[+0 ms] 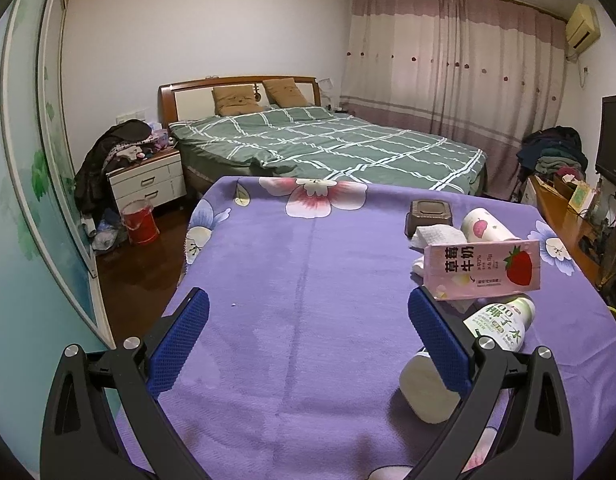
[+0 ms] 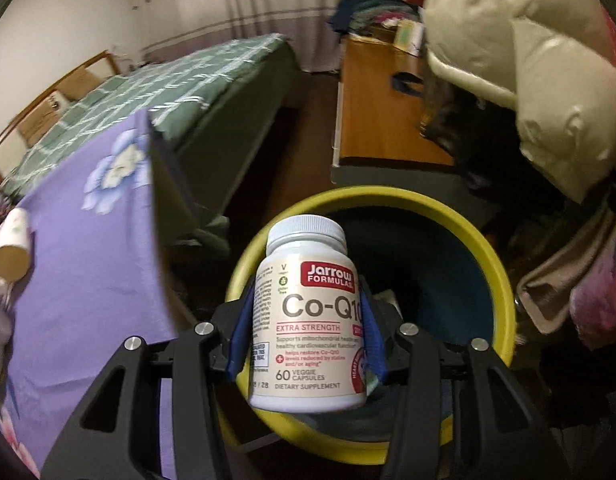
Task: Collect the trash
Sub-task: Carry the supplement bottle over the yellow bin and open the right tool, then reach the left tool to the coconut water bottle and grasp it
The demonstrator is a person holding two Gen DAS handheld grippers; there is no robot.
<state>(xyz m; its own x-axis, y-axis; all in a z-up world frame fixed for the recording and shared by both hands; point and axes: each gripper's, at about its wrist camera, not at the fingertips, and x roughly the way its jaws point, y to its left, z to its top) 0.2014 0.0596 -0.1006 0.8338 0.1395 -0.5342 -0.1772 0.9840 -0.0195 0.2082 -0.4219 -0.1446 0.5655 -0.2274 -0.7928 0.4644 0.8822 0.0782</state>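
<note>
Right tongs [image 2: 308, 332]: clamped on a white supplement bottle [image 2: 308, 320], the blue pads [image 2: 243, 340] pressing its two sides; they point steeply down.
Supplement bottle: upright in the grip, white cap away from the camera, label reading "Jarrow Formulas Co-Q10" facing it; it hangs over the open mouth of the bin.
Bin [image 2: 496, 280]: round, yellow rim, dark blue inside, standing on the dark floor just beside the desk's edge.
Left tongs [image 1: 308, 312]: spread wide with nothing between the pads, tilted gently down over the desk.
Desk [image 1: 308, 280]: covered by a purple cloth with printed flowers; the middle is bare cloth between the left fingers [image 1: 179, 344].
Trash on the desk, far right side: a pink strawberry milk carton [image 1: 484, 270] lying across the pile, a green-and-white drink bottle [image 1: 500, 322] just beside the right-hand finger, a white paper cup [image 1: 426, 390] on its side partly behind that finger, crumpled white tissue [image 1: 432, 238], a second cup with a pink fruit print [image 1: 488, 228], and a small brown box [image 1: 430, 216] behind them.
Background: a bed with a green checked cover [image 1: 328, 144] beyond the desk, pink curtains [image 1: 448, 64] behind it.
</note>
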